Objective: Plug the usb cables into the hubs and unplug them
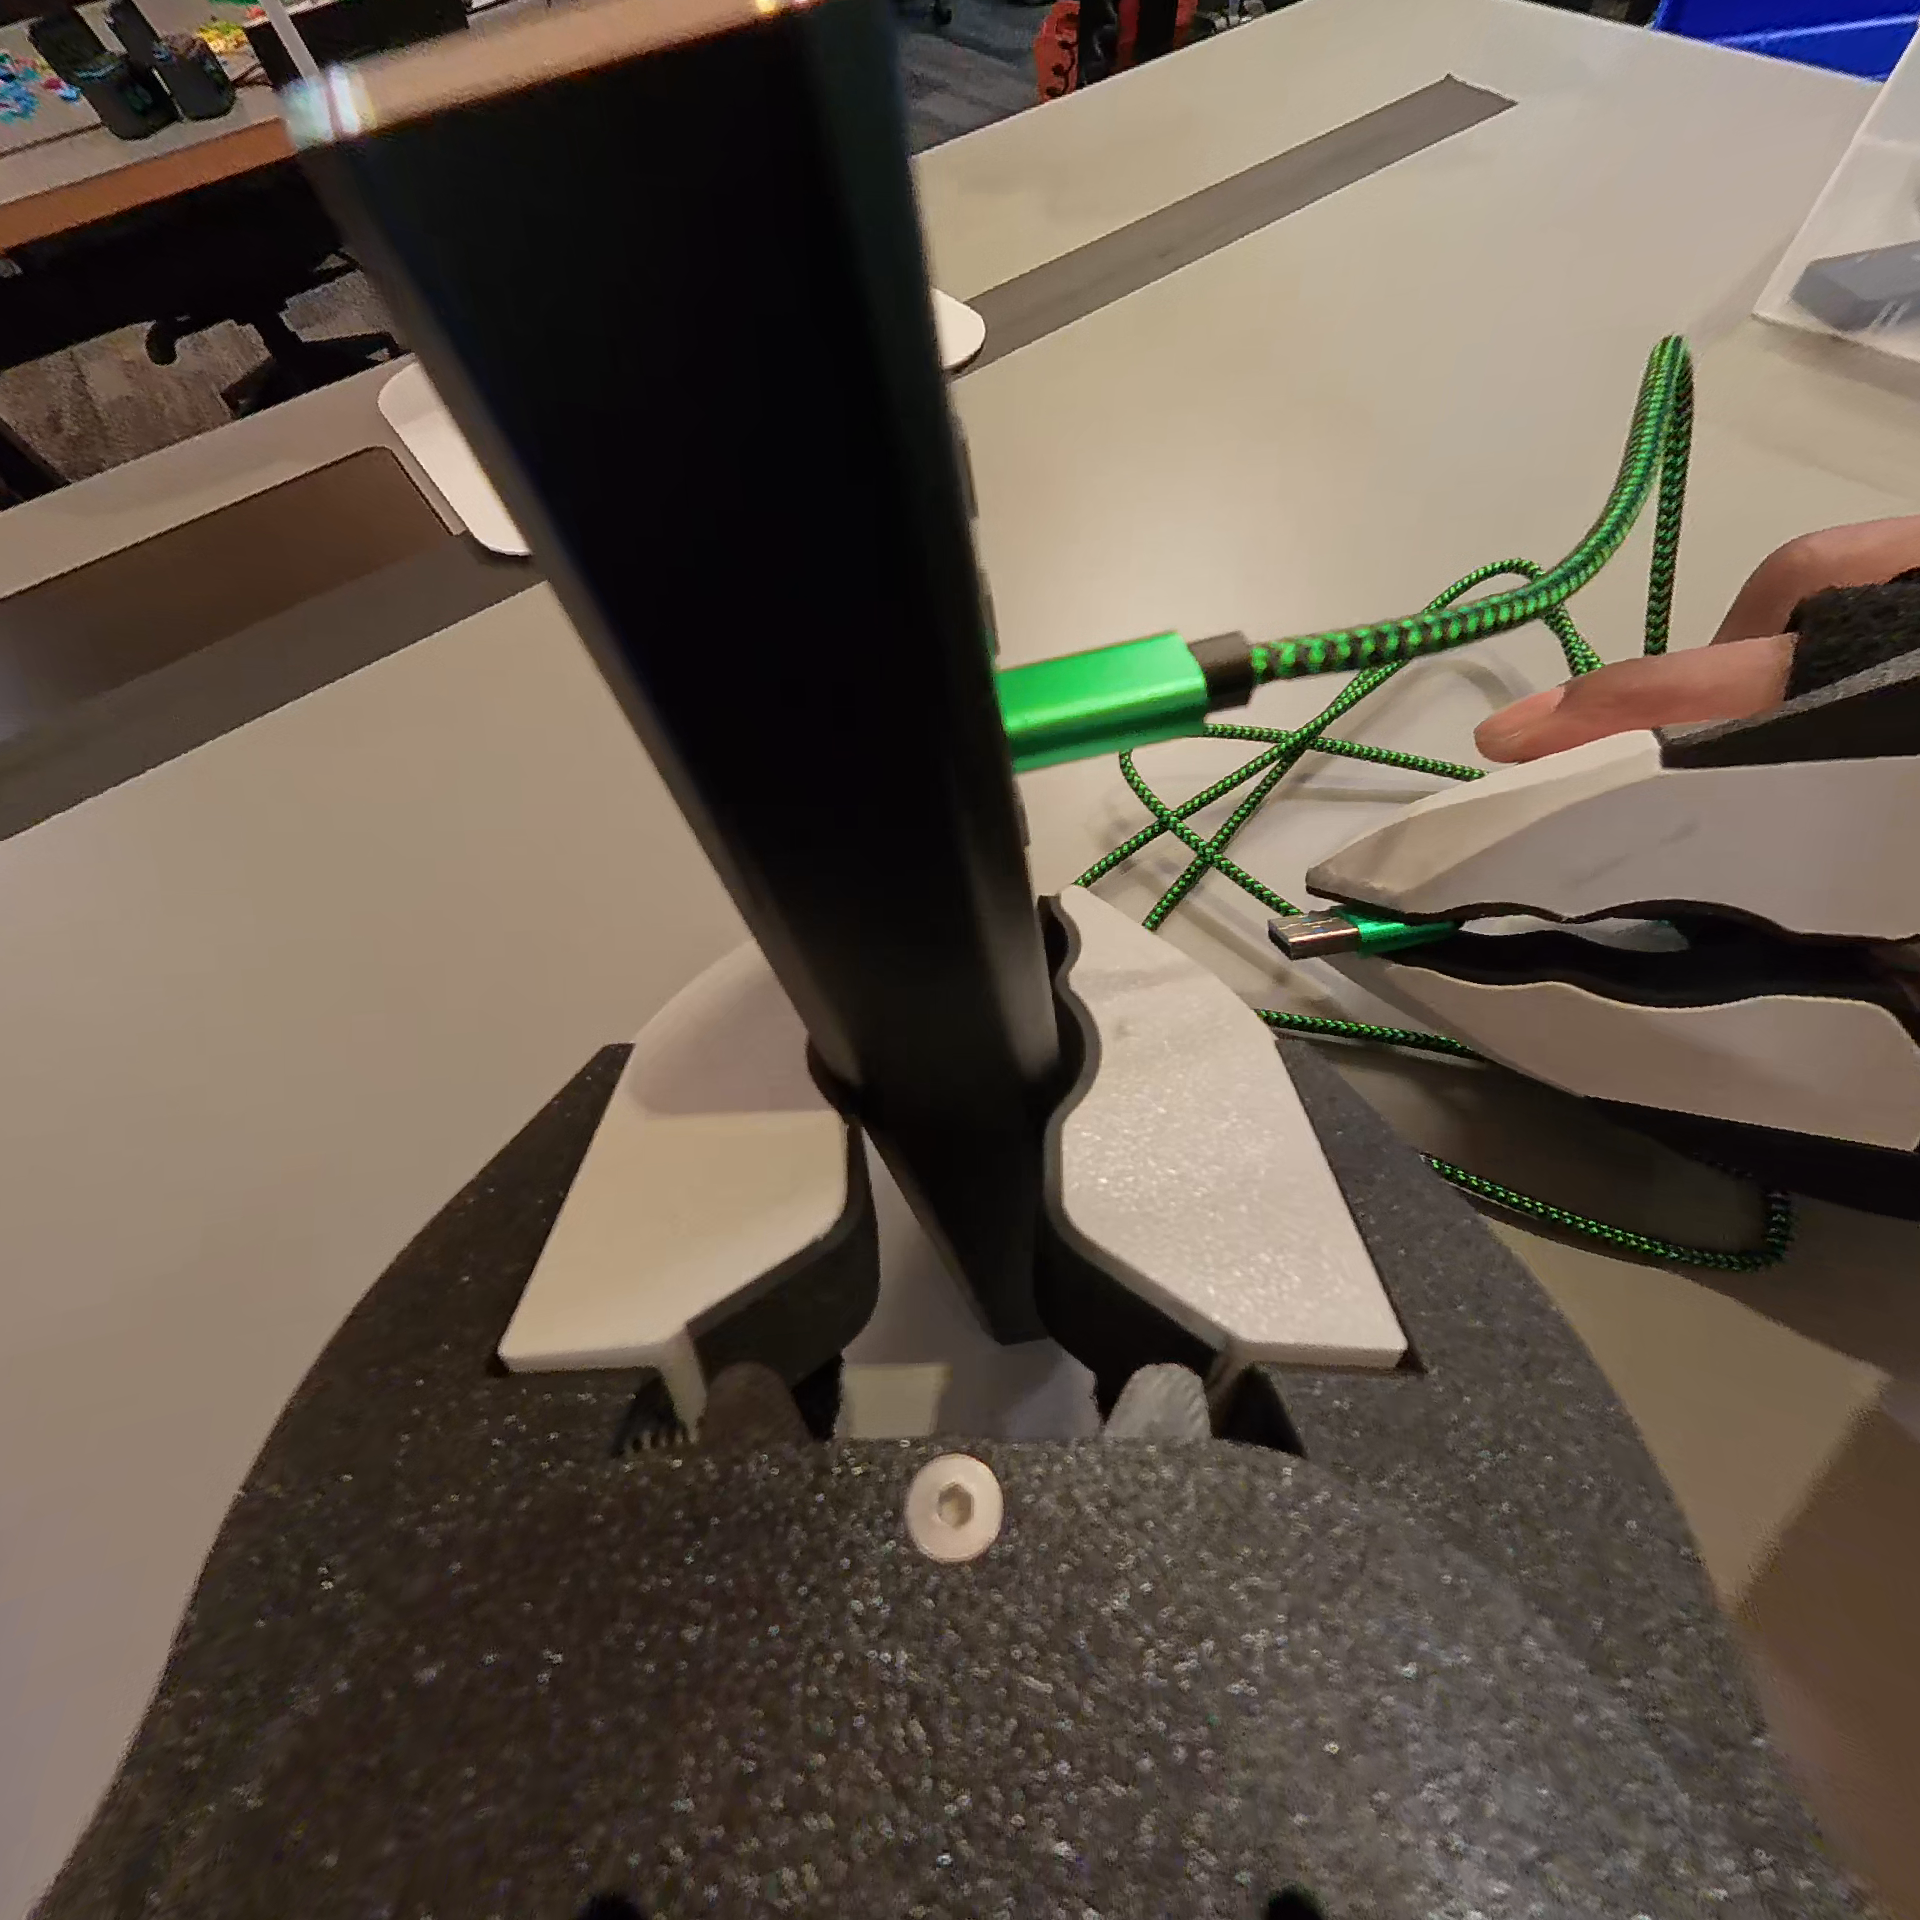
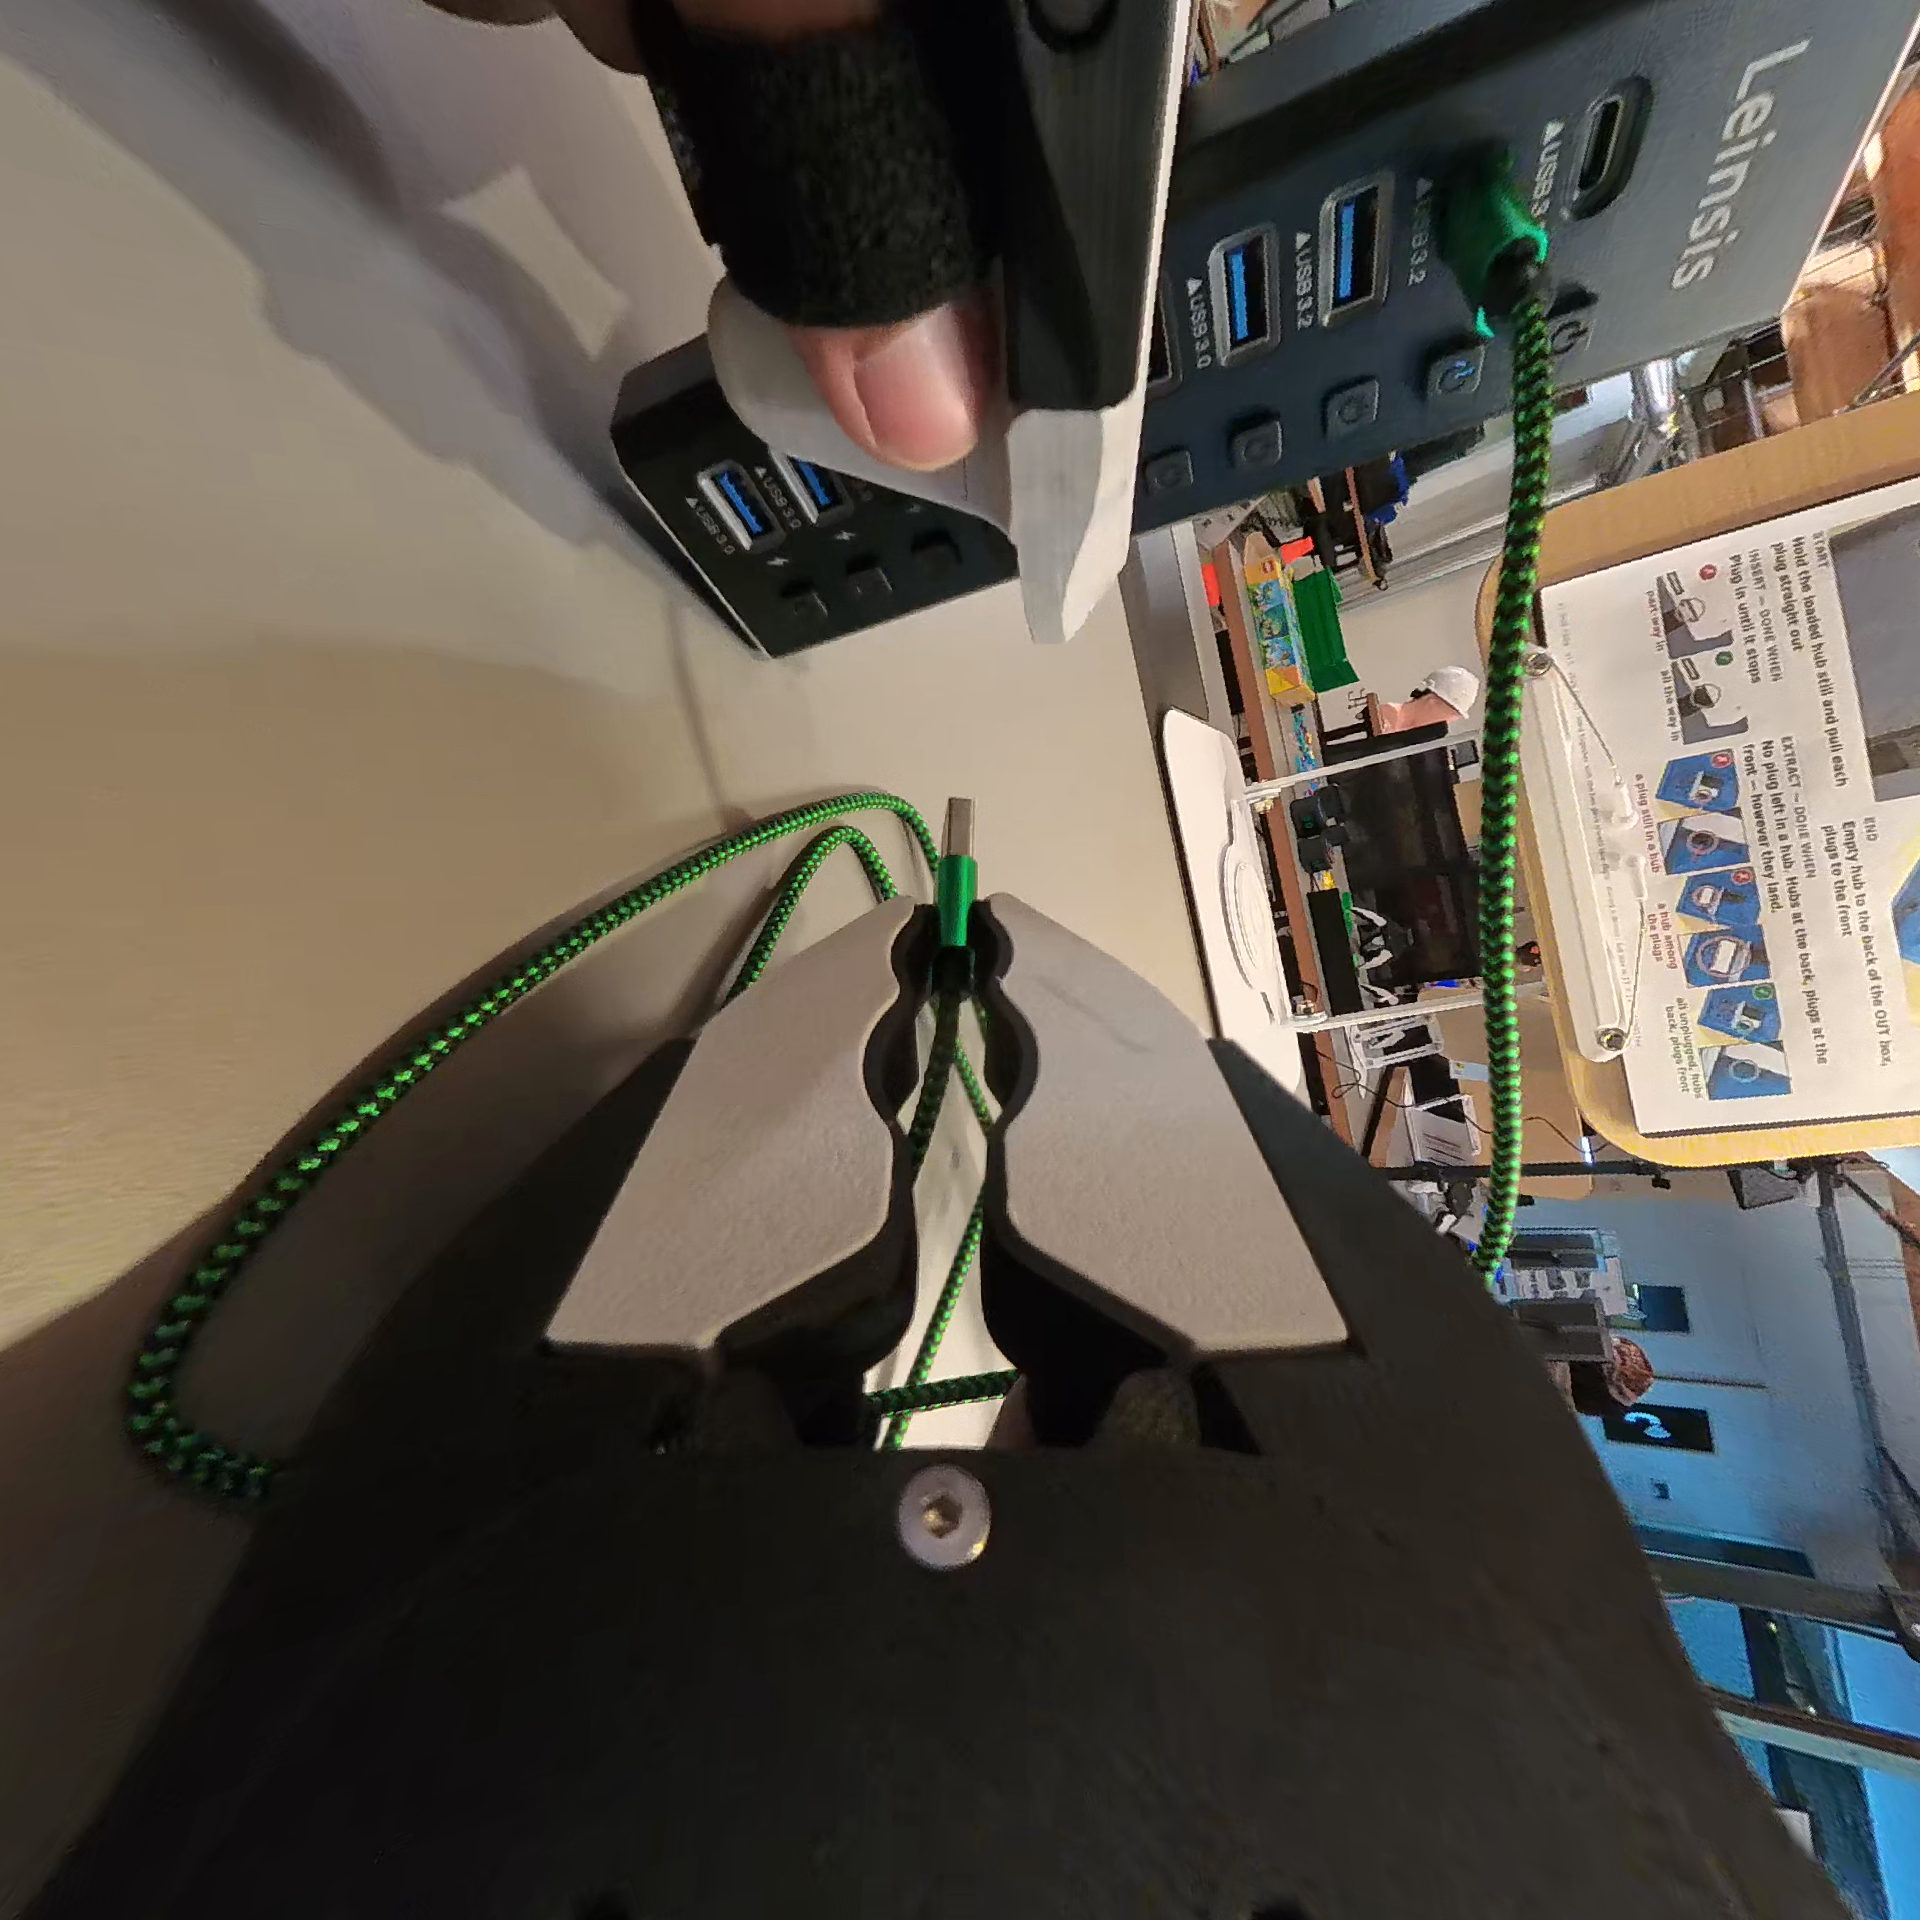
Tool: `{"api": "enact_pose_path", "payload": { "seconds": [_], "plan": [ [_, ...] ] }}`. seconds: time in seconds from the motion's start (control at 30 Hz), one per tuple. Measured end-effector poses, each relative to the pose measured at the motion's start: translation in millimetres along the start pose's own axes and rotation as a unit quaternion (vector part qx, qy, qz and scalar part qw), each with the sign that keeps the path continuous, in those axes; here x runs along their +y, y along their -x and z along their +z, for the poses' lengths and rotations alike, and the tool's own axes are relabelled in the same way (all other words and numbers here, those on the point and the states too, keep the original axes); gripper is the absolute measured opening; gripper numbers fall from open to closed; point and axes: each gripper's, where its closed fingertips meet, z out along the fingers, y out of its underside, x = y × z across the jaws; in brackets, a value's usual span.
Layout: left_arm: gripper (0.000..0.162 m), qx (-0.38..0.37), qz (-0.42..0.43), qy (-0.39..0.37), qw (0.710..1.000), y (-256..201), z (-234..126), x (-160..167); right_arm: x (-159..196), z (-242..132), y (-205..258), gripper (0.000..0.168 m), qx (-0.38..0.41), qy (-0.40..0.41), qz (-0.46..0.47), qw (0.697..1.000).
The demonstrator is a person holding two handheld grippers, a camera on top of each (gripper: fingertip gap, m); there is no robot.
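Hand-held gripper L (image 1: 951,1049) on hub (image 1: 665,582), R (image 2: 953,925) on plug (image 2: 956,873).

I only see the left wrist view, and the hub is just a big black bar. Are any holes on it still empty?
Observer: Yes. The right wrist view shows the hub from its port side: at least two blue ports are empty beside the inserted plug.
Operator: Is that the only hub?
Observer: No. A second hub lies on the table, with an empty blue port showing.
Operator: Where does the right gripper's cable go?
Observer: From the free plug in the right gripper, it runs back between the fingers.
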Motion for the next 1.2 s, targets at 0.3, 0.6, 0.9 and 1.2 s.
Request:
{"api": "enact_pose_path", "payload": {
  "seconds": [0.3, 0.6, 0.9, 1.2],
  "plan": [
    [0.032, -0.018, 0.028, 0.005, 0.999, 2, 1, 1, -22, -14, -1, 0.027, -0.064, -0.074, 0.119, 0.988],
    [0.032, -0.012, 0.062, -0.002, 0.998, -7, 3, -2, -82, -66, -34, 0.036, -0.131, -0.238, 0.295, 0.916],
    [0.032, -0.026, 0.137, -0.016, 0.99, -23, 7, -8, -63, -46, -69, 0.023, -0.076, -0.143, 0.388, 0.907],
    [0.031, -0.049, 0.202, -0.034, 0.978, -33, 6, -14, -54, -31, -50, 0.01, -0.124, -0.077, 0.383, 0.912]
  ]
}}
